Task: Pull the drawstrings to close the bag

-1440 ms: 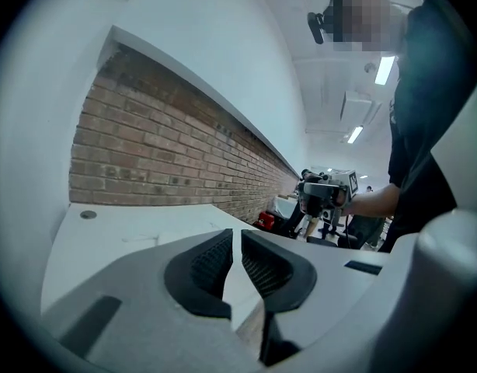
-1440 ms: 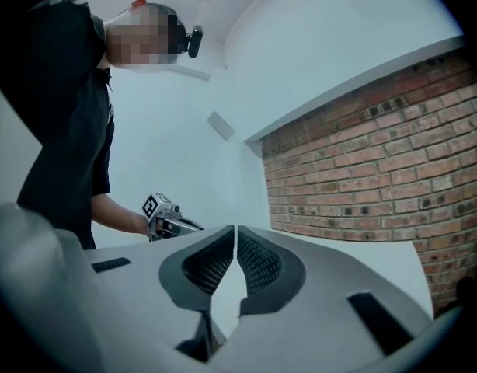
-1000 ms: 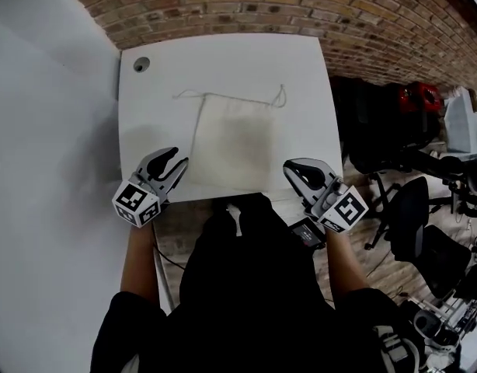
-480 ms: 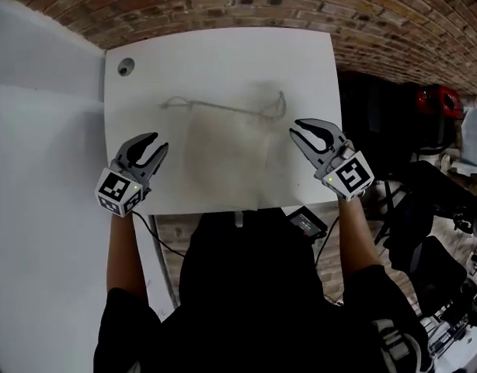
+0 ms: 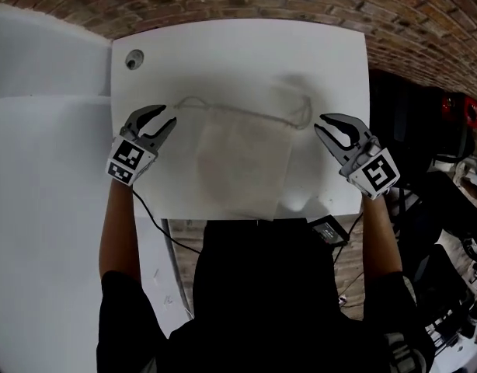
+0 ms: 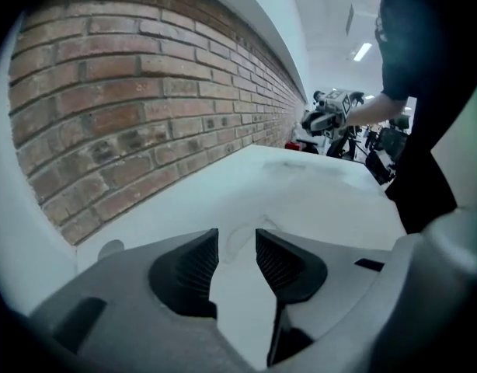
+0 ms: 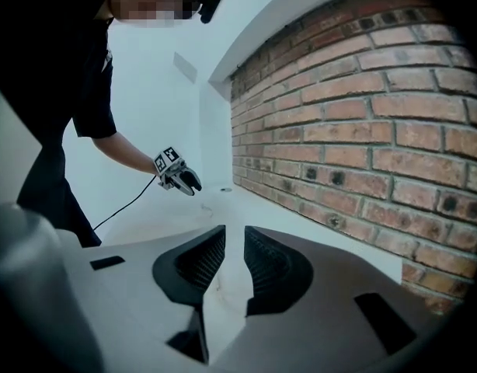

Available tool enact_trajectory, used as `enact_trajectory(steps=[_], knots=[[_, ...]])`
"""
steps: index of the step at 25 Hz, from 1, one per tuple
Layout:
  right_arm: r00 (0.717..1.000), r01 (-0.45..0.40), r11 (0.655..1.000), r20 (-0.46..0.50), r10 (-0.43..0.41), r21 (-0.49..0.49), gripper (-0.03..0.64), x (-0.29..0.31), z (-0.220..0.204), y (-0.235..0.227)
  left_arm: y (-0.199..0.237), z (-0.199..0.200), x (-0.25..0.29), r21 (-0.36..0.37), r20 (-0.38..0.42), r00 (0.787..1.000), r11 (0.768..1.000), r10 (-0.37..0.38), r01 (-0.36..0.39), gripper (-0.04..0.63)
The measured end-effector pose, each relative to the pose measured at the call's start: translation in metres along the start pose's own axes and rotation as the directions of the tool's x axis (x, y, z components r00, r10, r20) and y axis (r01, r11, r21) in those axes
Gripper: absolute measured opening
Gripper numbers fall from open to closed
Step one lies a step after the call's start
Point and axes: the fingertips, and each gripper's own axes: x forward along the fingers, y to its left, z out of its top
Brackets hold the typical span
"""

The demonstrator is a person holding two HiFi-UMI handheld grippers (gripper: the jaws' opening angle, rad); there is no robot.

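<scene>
Two empty grippers flank the bag (image 5: 242, 165), laid flat on the table (image 5: 238, 53). The left gripper (image 5: 165, 116) is held part-open; the right gripper (image 5: 320, 123) is opening. The approach is judged in hand; the drawstrings (image 5: 246, 113) at the bag's far edge are to be gripped next.

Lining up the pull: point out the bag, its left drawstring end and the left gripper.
bag (image 5: 242, 160), head view, middle of the cloth.
left drawstring end (image 5: 184, 102), head view, on the cord beside the bag's top corner.
left gripper (image 5: 168, 114), head view, midway between its open fingertips.
</scene>
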Motion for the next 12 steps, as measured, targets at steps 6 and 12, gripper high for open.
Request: enact_trajectory(steps=[6, 12], knots=[[0.998, 0.041, 0.998, -0.046, -0.038, 0.055, 0.077, 0.017, -0.016, 0.008, 0.016, -0.033, 0.032, 0.138, -0.117, 0.989, 0.985, -0.089, 0.105, 0.14], [0.996, 0.075, 0.995, -0.054, -0.072, 0.067, 0.077, 0.035, -0.013, 0.008, 0.009, -0.051, 0.046, 0.158, -0.164, 0.972, 0.968, -0.167, 0.193, 0.14]])
